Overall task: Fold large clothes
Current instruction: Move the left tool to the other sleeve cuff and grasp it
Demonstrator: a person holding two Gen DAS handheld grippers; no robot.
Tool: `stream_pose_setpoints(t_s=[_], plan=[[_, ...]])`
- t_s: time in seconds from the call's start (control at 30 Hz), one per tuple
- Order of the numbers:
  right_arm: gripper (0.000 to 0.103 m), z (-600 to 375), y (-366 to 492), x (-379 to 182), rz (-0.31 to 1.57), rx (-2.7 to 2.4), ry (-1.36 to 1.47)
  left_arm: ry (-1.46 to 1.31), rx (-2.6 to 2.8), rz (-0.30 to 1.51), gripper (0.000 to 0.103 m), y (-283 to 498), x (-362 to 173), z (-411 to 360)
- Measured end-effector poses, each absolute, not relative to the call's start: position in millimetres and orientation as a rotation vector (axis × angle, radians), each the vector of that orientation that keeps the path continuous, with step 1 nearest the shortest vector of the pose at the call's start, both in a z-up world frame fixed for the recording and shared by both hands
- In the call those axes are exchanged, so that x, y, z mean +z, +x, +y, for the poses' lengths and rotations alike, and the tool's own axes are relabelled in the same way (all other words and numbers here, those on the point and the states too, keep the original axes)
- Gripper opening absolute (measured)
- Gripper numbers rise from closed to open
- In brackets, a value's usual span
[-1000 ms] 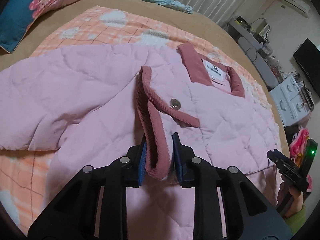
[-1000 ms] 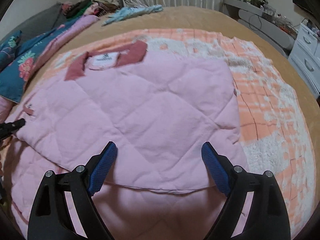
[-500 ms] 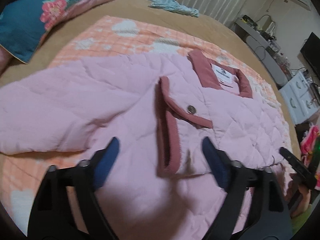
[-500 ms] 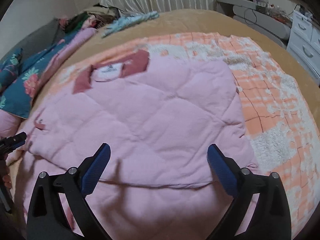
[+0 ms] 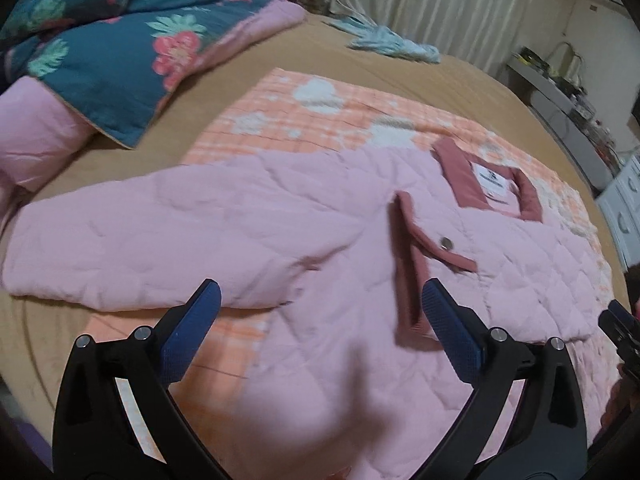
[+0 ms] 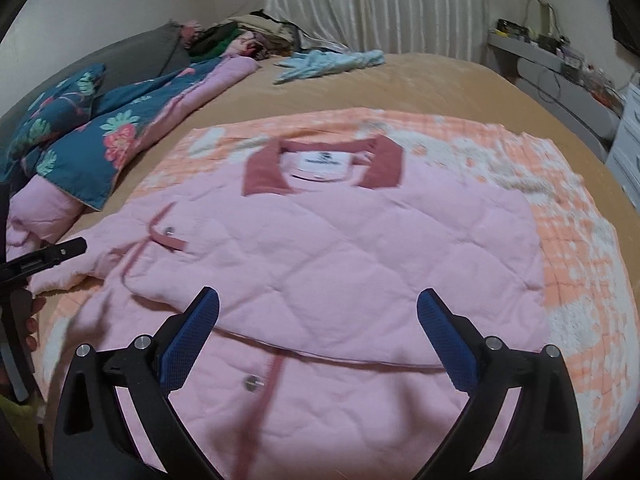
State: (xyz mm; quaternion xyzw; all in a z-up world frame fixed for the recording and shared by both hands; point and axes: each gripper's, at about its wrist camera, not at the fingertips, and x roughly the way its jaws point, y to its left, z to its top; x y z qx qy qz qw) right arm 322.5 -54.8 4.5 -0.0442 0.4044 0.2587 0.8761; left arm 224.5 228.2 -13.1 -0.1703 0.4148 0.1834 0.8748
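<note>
1. Your left hand-held gripper (image 5: 320,312) has jaws still spreading, nothing between them; the right hand-held gripper (image 6: 318,320) is wide apart, empty.
2. The pink jacket (image 6: 360,248) lies flat on the bed (image 6: 440,80) ahead of both, right sleeve folded in, cuff (image 5: 412,264) just past your left pads.
3. Likely mid-fold: next, grab the spread sleeve (image 5: 152,232) ahead-left.

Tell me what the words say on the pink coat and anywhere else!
White neck label inside the pink coat collar: a small dark logo and a line of print, too blurred to read.
Snap buttons: no letters can be made out.
Nothing else shows writing.
</note>
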Motion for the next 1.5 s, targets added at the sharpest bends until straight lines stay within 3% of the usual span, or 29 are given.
stream_pose_setpoints(t_s=[1.0, 1.5], plan=[[0.099, 181, 261, 23, 0.816, 0.855, -0.308, -0.583, 0.857, 0.842, 0.094, 132, -41, 383], [0.099, 231, 246, 4, 0.847, 0.915, -0.339, -0.802, 0.977, 0.837, 0.094, 95, -81, 447]])
